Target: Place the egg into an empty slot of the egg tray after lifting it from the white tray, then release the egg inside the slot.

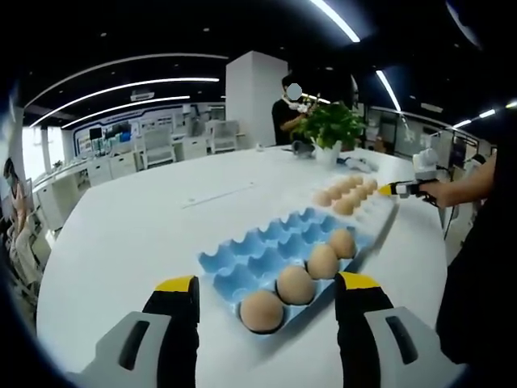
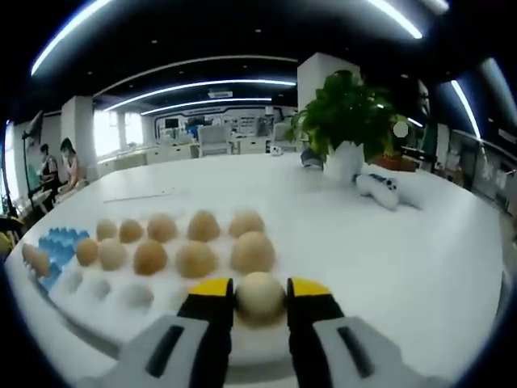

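One egg (image 2: 260, 297) is clamped between the closed jaws of the right gripper (image 2: 260, 301), low over the white tray (image 2: 105, 311), for lifting. The left gripper (image 1: 266, 293) is held open beside the blue egg tray (image 1: 266, 250), where empty slots are waiting.

Egg (image 2: 260, 297) btm hidden by jaws; white tray (image 2: 105, 319) blurred

This is an open-plan office or lab. Long curved light strips (image 1: 121, 85) run across a dark ceiling, and rows of white desks and chairs (image 1: 157, 145) stand past the far edge of a big white table (image 1: 137, 234). A potted plant (image 2: 347, 121) sits near that edge, beside a white pillar (image 1: 254, 97).
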Available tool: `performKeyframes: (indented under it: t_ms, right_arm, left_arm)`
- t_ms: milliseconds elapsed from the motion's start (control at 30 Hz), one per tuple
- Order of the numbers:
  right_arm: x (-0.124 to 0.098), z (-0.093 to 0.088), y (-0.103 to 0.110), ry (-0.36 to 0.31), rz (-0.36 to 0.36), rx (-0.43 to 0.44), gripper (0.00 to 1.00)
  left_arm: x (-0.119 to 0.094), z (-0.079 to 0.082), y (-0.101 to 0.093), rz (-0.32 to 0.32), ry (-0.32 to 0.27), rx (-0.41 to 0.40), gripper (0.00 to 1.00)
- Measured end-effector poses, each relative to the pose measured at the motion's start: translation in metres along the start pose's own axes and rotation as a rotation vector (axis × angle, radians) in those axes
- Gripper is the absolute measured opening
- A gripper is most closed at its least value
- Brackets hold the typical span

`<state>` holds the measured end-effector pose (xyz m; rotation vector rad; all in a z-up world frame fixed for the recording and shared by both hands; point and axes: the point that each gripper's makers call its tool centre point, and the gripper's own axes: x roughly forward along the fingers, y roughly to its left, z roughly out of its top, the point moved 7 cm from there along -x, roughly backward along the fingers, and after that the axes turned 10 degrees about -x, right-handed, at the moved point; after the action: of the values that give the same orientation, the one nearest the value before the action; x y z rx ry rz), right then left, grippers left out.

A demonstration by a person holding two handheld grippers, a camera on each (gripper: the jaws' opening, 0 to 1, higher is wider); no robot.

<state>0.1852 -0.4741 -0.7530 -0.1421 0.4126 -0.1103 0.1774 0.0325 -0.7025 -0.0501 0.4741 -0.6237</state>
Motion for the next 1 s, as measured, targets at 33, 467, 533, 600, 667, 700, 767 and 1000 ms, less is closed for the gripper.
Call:
performKeyframes:
  t_ms: [33,467,533,600,667,700,767,1000]
  right_arm:
    - [-0.001,0.0,0.0,0.003,-0.001,0.004,0.25]
    - [-0.024,0.039,0.018,-0.103,0.053,0.009,0.25]
    - [-0.029,0.047,0.03,-0.121,0.078,-0.01,0.25]
    - [-0.032,0.053,0.041,-0.14,0.117,-0.002,0.25]
    - [-0.033,0.057,0.048,-0.151,0.136,-0.017,0.25]
    - [-0.034,0.063,0.062,-0.172,0.188,-0.02,0.25]
    - [-0.035,0.067,0.075,-0.181,0.232,-0.029,0.25]
    - [-0.04,0.075,0.128,-0.205,0.403,-0.057,0.25]
  left_arm:
    - [0.0,0.0,0.0,-0.001,-0.001,0.001,0.69]
    - [0.002,-0.001,0.001,-0.005,0.001,-0.001,0.69]
    - [0.002,0.0,0.002,-0.007,0.002,0.0,0.69]
    - [0.002,0.001,0.002,-0.004,-0.003,0.008,0.69]
    - [0.003,0.002,0.002,-0.005,-0.005,0.006,0.69]
    - [0.003,0.002,0.002,-0.008,-0.004,0.003,0.69]
    - [0.004,0.002,0.001,-0.011,-0.001,0.01,0.69]
    - [0.003,0.002,0.001,-0.005,-0.006,0.015,0.72]
